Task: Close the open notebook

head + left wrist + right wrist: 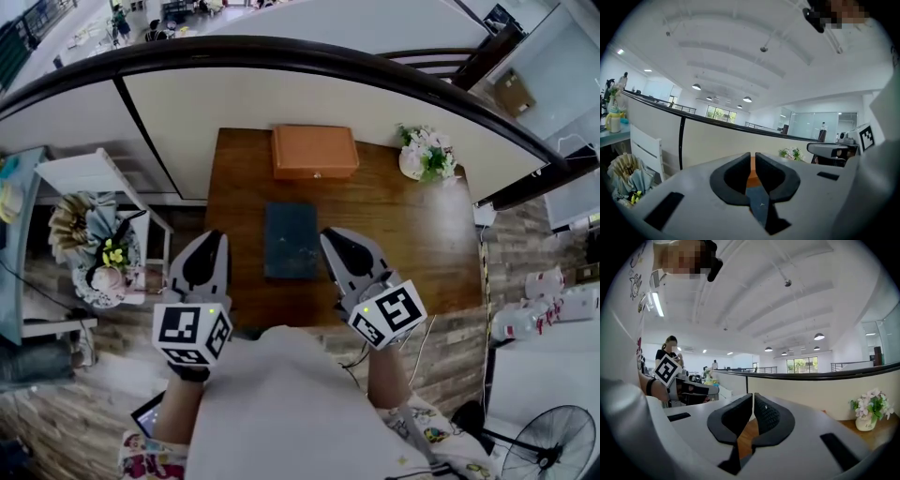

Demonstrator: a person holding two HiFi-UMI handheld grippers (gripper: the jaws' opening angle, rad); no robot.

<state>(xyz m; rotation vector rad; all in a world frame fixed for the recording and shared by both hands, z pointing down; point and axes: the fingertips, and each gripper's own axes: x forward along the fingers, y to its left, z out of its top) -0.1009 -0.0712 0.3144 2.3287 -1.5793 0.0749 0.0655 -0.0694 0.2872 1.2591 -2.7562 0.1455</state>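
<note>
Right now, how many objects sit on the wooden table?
3: a closed dark blue notebook at centre, an orange rectangular box behind it, a white flower vase far right.

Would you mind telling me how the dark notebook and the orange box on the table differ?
The notebook is dark blue-grey; the box is orange-brown. The notebook lies mid-table, its long side running toward the far edge; the box sits at that far edge, its long side running across. The notebook looks thin and flat; the box looks thicker. Both are rectangular, closed, and rest on the wooden table.
</note>
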